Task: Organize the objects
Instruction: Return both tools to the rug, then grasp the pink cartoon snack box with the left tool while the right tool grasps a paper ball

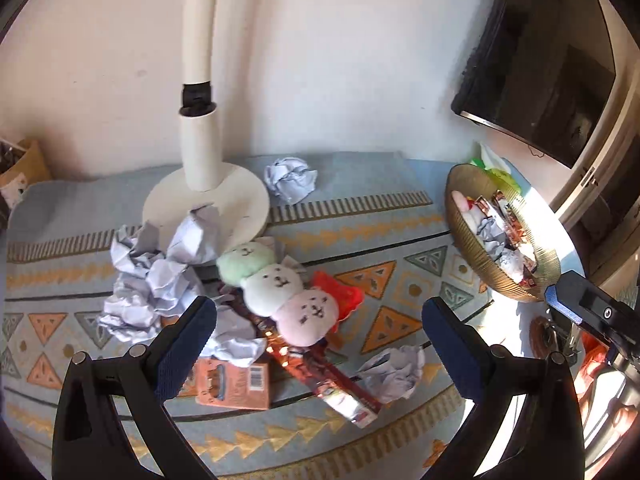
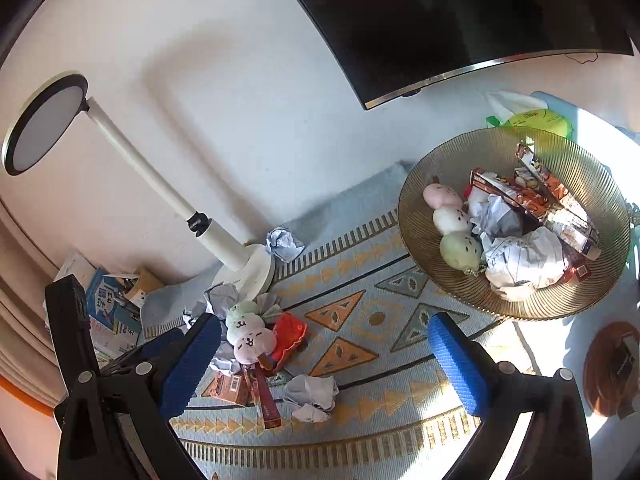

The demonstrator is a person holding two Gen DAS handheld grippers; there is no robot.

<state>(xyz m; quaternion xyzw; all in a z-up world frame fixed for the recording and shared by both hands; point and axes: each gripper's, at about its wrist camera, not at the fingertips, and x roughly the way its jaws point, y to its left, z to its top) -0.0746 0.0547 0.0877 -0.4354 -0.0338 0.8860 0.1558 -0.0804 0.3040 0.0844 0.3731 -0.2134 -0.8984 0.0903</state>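
Observation:
My left gripper (image 1: 318, 303) hovers open over a clutter pile on the patterned mat (image 1: 400, 240). Below it lie a three-ball plush toy (image 1: 276, 288), crumpled paper balls (image 1: 152, 280), a long red snack packet (image 1: 332, 380), an orange packet (image 1: 234, 384) and a red plastic piece (image 1: 342, 292). My right gripper (image 2: 324, 320) is open and empty above the mat, left of a gold ribbed bowl (image 2: 420, 184). The bowl holds a second plush toy (image 2: 452, 220), paper balls (image 2: 524, 260) and snack packets (image 2: 540, 196). A loose paper ball (image 2: 312, 396) lies between its fingers.
A white desk lamp (image 1: 200, 152) stands on its round base (image 1: 244, 196) behind the pile, with another paper ball (image 1: 290, 178) beside it. A dark screen (image 2: 460, 12) hangs on the wall. Books (image 2: 112, 312) lie at the left; a green tissue pack (image 2: 532, 118) sits behind the bowl.

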